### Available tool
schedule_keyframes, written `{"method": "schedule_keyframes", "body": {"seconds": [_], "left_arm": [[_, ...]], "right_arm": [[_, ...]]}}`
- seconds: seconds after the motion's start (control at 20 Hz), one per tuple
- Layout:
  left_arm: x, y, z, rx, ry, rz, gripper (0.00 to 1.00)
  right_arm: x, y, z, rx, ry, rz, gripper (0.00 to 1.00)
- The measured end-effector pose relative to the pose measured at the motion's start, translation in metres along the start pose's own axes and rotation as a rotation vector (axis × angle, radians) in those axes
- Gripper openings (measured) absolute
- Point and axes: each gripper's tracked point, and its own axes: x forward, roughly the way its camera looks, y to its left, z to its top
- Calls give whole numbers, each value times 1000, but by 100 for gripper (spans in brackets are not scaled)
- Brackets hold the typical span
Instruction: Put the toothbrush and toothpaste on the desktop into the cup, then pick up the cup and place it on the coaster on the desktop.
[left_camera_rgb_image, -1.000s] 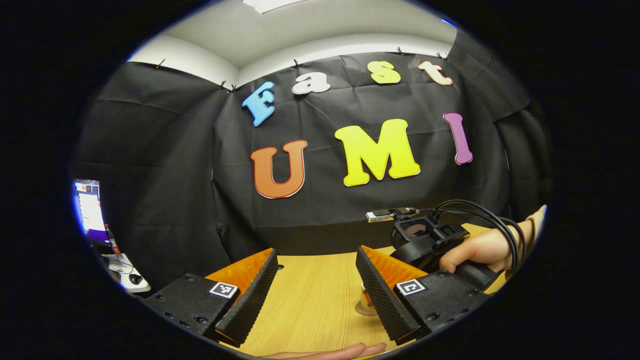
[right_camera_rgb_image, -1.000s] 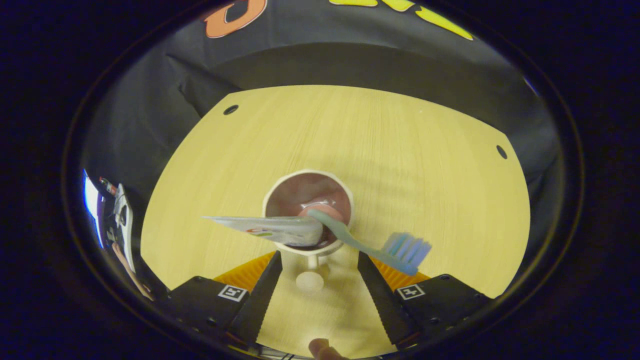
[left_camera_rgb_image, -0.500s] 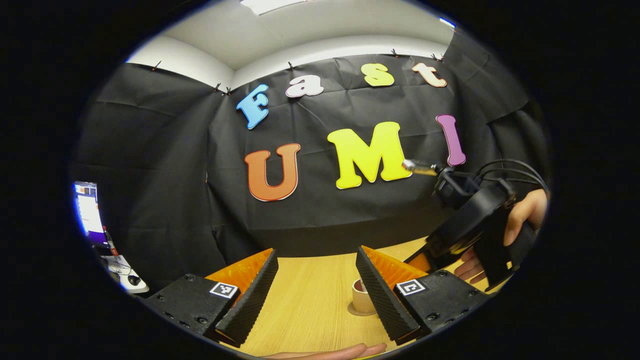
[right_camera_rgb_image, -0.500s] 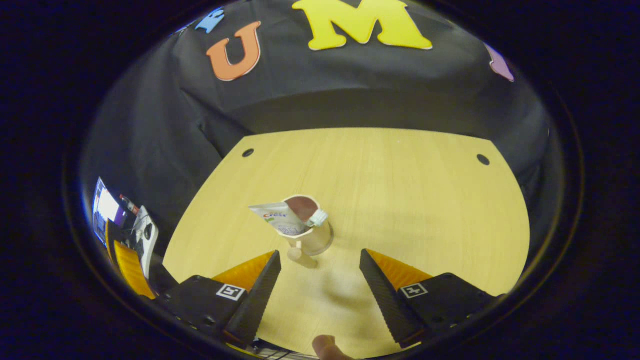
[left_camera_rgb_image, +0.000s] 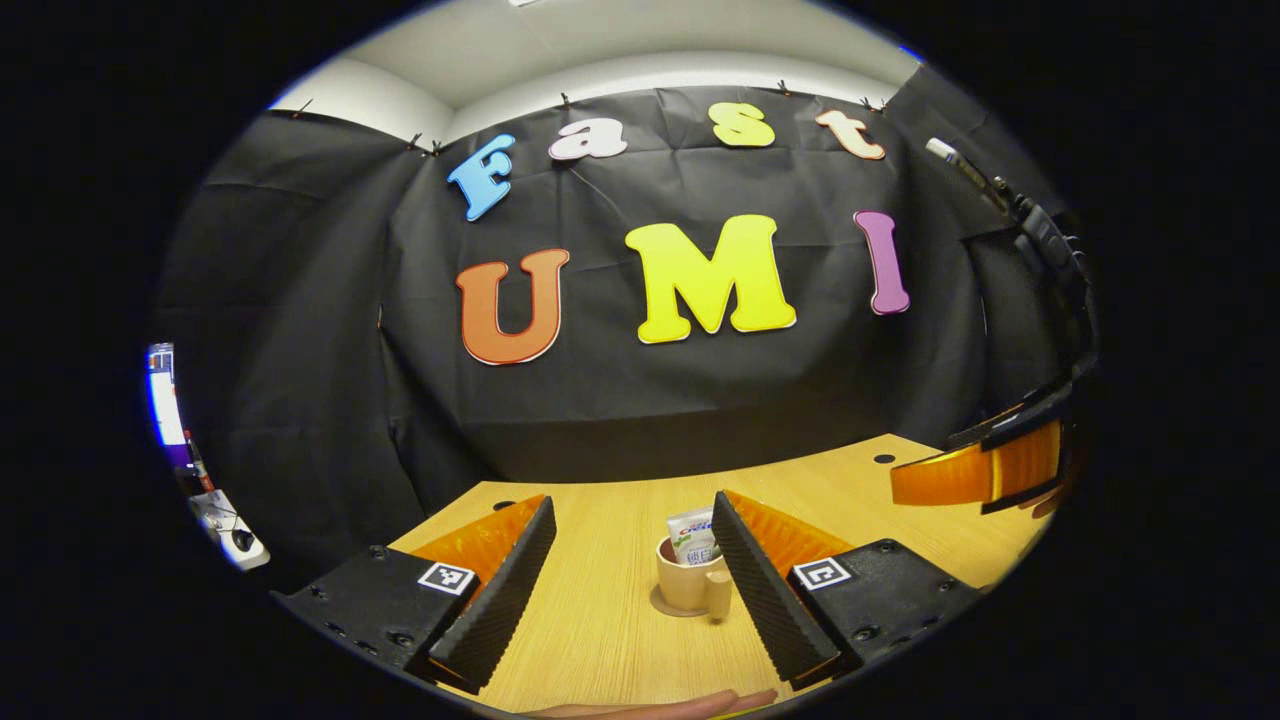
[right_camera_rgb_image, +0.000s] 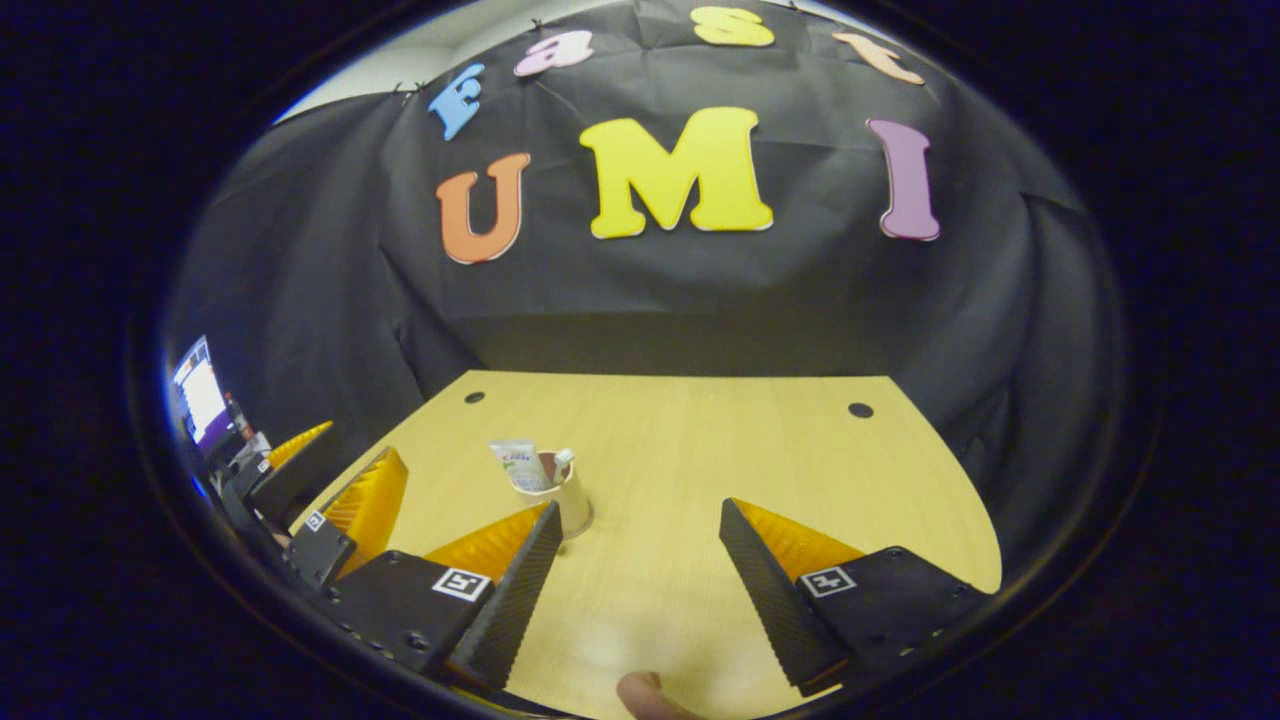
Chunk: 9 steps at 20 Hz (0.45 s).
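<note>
Pale wood-grain desktop (right_camera_rgb_image: 700, 470), smooth, with two small dark round holes near its far edge. On it, ahead of the left gripper (left_camera_rgb_image: 632, 590) and close against the inner face of its right-hand finger: a beige cup (left_camera_rgb_image: 684, 580), cylindrical, matte, with a small handle facing the camera, standing upright on a thin round coaster (left_camera_rgb_image: 664, 606) of similar tan colour. Inside the cup, a flat crimped toothpaste (left_camera_rgb_image: 692, 536) tube, white with print, poking above the rim. In the right gripper view, same cup (right_camera_rgb_image: 562, 497) ahead and to the left of the right gripper (right_camera_rgb_image: 640, 590), just beyond its left-hand finger; beside the tube (right_camera_rgb_image: 514, 464) a small pale stub (right_camera_rgb_image: 563, 460), possibly the toothbrush end, too small to tell. Both grippers gaping wide, empty: wedge-shaped fingers, ribbed black rubber pads, ridged orange backs, black blocks with square markers.
</note>
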Motion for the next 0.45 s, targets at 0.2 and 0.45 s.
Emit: {"method": "schedule_keyframes", "body": {"seconds": [0.2, 0.45], "left_arm": [[-5, -10, 3, 0, -4, -36, 99], [-11, -24, 5, -15, 1, -61, 99]], "right_arm": [[-34, -43, -7, 5, -183, -128, 93], [-53, -84, -20, -38, -310, -239, 93]]}}
